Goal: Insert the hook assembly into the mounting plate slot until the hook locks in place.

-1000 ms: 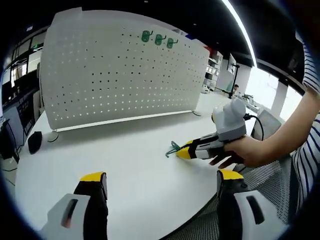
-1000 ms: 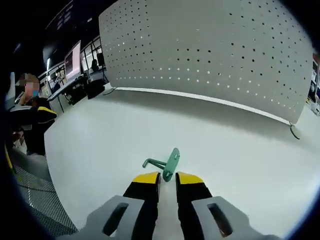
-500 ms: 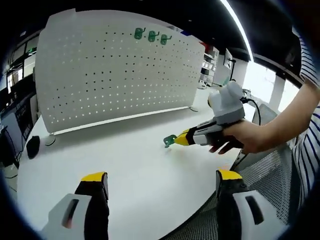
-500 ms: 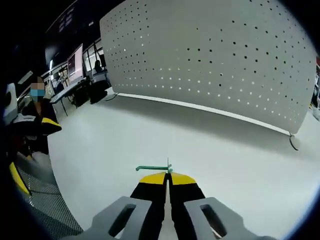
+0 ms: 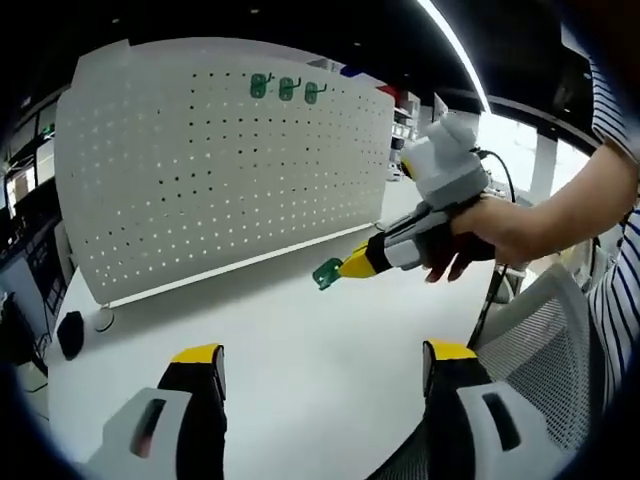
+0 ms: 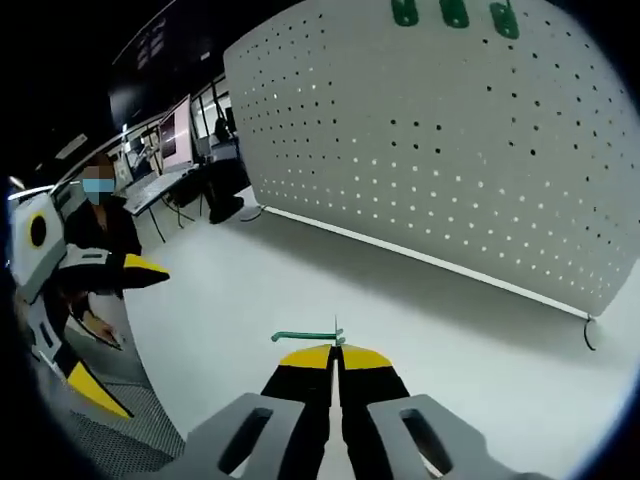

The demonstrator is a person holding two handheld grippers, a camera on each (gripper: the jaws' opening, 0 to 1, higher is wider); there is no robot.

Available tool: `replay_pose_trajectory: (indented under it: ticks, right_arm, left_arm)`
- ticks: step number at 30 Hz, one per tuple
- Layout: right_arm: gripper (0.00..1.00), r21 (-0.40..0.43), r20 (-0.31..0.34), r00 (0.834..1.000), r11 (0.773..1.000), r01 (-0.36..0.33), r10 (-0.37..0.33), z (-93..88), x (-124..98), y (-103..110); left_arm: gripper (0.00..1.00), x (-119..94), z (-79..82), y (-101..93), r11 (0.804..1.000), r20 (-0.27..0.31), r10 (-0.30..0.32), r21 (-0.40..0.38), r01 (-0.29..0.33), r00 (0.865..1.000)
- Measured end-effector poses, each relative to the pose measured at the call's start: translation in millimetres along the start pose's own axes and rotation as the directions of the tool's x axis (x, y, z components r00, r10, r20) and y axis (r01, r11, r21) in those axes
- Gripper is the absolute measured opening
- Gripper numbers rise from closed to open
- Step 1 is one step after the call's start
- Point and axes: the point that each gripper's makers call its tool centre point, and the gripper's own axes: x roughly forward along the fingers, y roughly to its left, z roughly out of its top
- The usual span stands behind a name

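A white pegboard [image 5: 220, 170] [image 6: 450, 160] stands upright on the white table [image 5: 280, 350], with three green hooks [image 5: 285, 88] [image 6: 452, 12] hung along its top rows. My right gripper [image 6: 336, 352] is shut on a green hook [image 6: 308, 337] and holds it in the air above the table, in front of the board's lower part. In the left gripper view a hand carries that right gripper [image 5: 350, 266] with the hook [image 5: 327, 272] at its tip. My left gripper [image 5: 322, 360] hangs open and holds nothing, low over the table's near side.
A black mouse [image 5: 70, 333] lies on the table's left end beside the pegboard's foot. A mesh chair [image 5: 560, 340] stands at the right. In the right gripper view, the left gripper [image 6: 115, 325] sits far left, with a seated person and desks with monitors [image 6: 175, 130] behind.
The right gripper closed on the hook at table level, lifted it clear and raised it toward the pegboard. The left gripper stayed open.
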Motion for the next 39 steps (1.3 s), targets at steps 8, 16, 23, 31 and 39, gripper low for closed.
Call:
replay_pose_trajectory:
  ticks: [8,16,23,31,39]
  right_arm:
    - [0.00,-0.009,-0.046,0.994,0.995,-0.097,0.097,13.6,-10,33]
    - [0.00,0.027,-0.105,0.976,0.982,-0.189,0.190,21.1,-19,63]
    - [0.00,0.105,-0.172,0.949,0.963,-0.247,0.263,12.2,-24,82]
    - [0.00,0.164,-0.267,0.909,0.944,-0.286,0.321,0.4,-28,97]
    - [0.00,0.199,-0.292,0.893,0.935,-0.294,0.342,-3.3,-31,102]
  left_arm:
    - [0.77,-4,-2.7,1.7,0.999,-0.003,-0.011,0.048,0.011,1.000]
    - [0.68,-4,0.4,1.9,0.993,0.008,-0.023,0.117,0.022,1.000]
    - [0.56,-4,8.0,0.2,0.979,0.020,-0.033,0.203,0.028,0.999]
    - [0.39,-2,16.1,-1.7,0.966,0.037,-0.052,0.253,0.041,0.998]
    - [0.17,-2,14.8,-13.6,0.954,0.028,-0.102,0.287,0.090,0.994]
